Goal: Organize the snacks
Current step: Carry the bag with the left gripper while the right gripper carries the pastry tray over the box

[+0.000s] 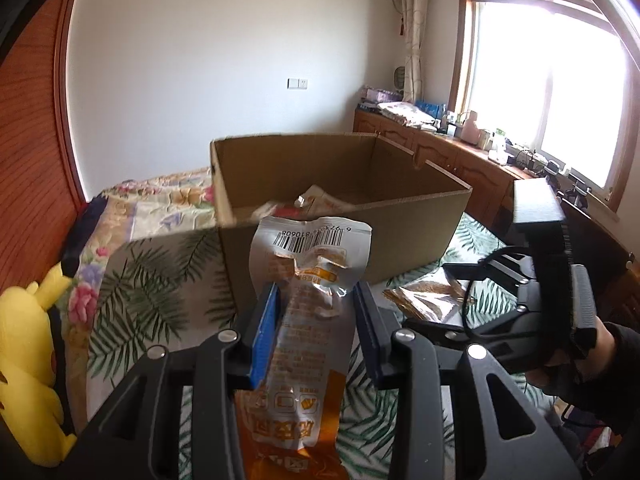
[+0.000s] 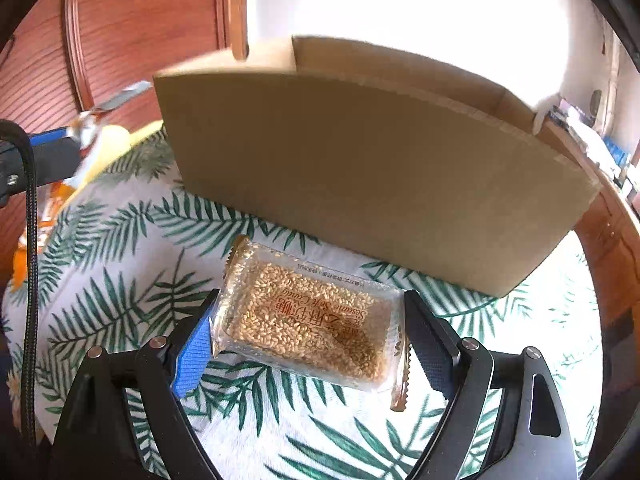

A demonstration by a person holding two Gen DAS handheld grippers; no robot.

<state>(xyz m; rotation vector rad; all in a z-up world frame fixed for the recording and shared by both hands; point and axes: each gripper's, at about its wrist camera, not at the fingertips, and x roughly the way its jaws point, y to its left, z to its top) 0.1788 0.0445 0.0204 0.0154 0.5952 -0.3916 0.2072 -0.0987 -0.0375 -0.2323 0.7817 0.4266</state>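
Note:
An open cardboard box [image 1: 400, 224] stands on the leaf-print cloth [image 2: 120, 260], with a few snack packs [image 1: 316, 200] lying inside. My left gripper [image 1: 316, 292] is shut on a silver and orange snack pouch [image 1: 316, 248], held upright just in front of the box's near wall. In the right wrist view the box [image 2: 360, 168] rises behind a clear sesame candy pack [image 2: 308, 320]. My right gripper [image 2: 312, 312] straddles that pack lengthwise, its pads against both ends. The left wrist view shows the same pack [image 1: 420, 304] low on the right, beside the box.
A yellow plush toy [image 1: 28, 360] sits at the left edge beside a floral bedspread [image 1: 160, 200]. A wooden cabinet [image 1: 460, 152] with clutter runs under the window on the right. A gloved hand [image 1: 600, 356] grips the right tool. Red wooden panelling [image 2: 140, 20] stands behind the box.

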